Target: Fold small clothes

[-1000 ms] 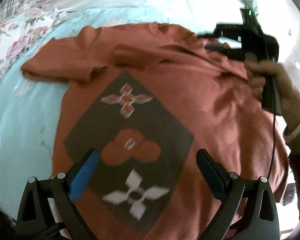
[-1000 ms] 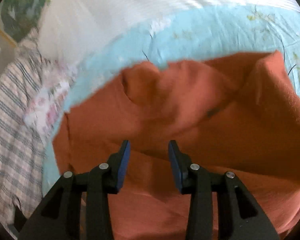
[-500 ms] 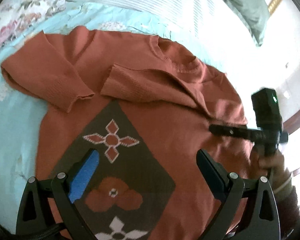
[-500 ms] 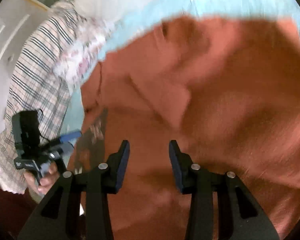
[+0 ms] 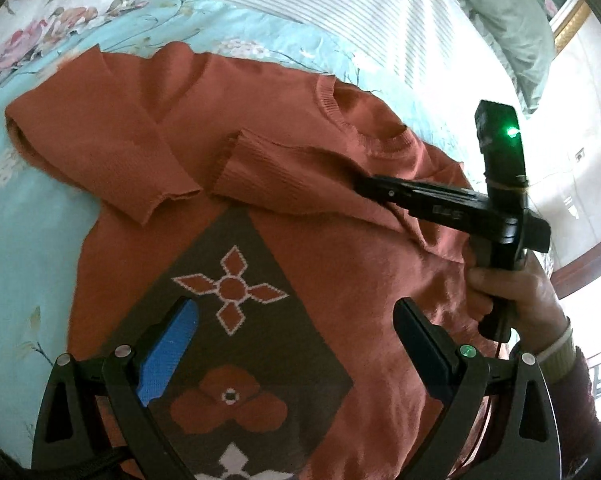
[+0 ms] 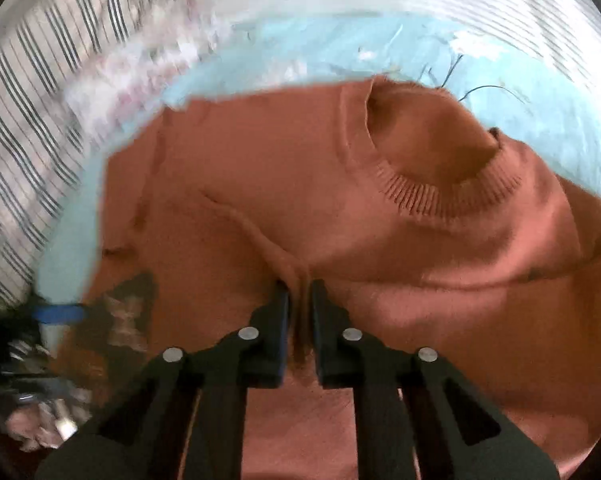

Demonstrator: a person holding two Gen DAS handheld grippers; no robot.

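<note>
Rust-orange knit sweater (image 5: 340,264) lies front-up on a pale blue floral bedsheet (image 5: 28,240), filling the frame's middle; a dark diamond panel (image 5: 236,344) with flower motifs covers its chest, and both sleeves are folded in across the upper body. Left gripper (image 5: 296,344) hovers over the panel with jaws spread wide, nothing between them. Right gripper (image 6: 299,308) is pressed together, pinching a ridge of the sweater's fabric below the ribbed collar (image 6: 448,196). Bare sheet shows along the left edge; a striped cloth (image 5: 340,12) lies along the top.

Bed (image 5: 28,240) with pale blue floral sheet, rust-orange sweater (image 5: 340,264) spread flat on it, striped bedding (image 5: 340,12) beyond
</note>
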